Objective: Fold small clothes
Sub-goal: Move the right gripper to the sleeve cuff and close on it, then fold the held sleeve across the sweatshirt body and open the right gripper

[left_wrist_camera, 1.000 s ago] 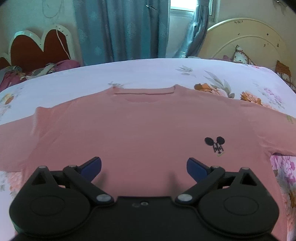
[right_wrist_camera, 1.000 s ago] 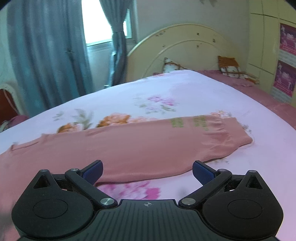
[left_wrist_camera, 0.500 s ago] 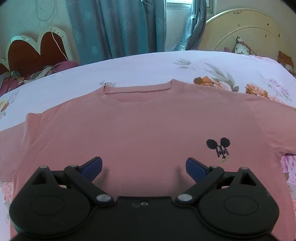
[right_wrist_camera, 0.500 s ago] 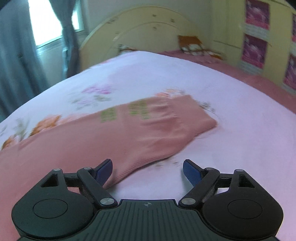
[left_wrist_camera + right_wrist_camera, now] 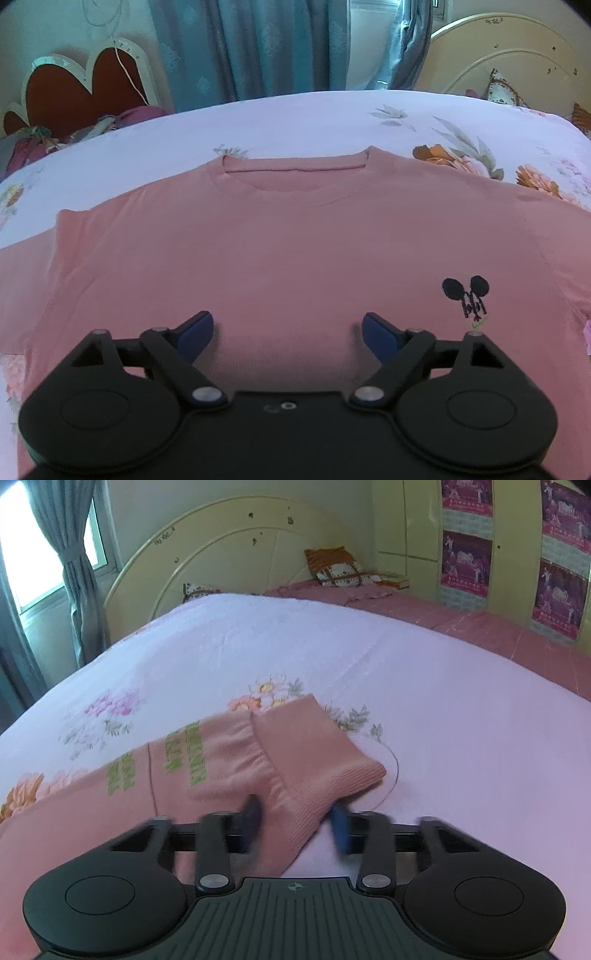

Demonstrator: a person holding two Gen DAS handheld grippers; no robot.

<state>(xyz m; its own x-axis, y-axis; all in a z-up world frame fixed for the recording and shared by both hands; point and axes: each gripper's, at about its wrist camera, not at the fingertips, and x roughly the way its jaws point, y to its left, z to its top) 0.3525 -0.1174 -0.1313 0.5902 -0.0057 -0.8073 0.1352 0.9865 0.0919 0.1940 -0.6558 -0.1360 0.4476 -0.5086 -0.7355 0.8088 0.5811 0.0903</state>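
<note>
A pink long-sleeved top (image 5: 295, 251) lies flat on the bed, collar away from me, with a small black mouse emblem (image 5: 466, 295) on its right chest. My left gripper (image 5: 288, 332) is open and empty, low over the middle of the top. In the right wrist view the top's right sleeve (image 5: 229, 760) with green lettering stretches across the sheet. Its ribbed cuff (image 5: 314, 771) lies between the fingers of my right gripper (image 5: 295, 821). The fingers are blurred and half closed around the cuff's near edge.
The bed has a pale floral sheet (image 5: 332, 657) and a cream curved headboard (image 5: 236, 550) with pillows (image 5: 340, 568). Blue curtains (image 5: 251, 48) and a red heart-shaped headboard (image 5: 74, 88) stand behind. A wall with posters (image 5: 554, 554) is on the right.
My right gripper has swung right along the sleeve to its cuff and its fingers have narrowed around it. My left gripper has crept a little forward over the top, still open.
</note>
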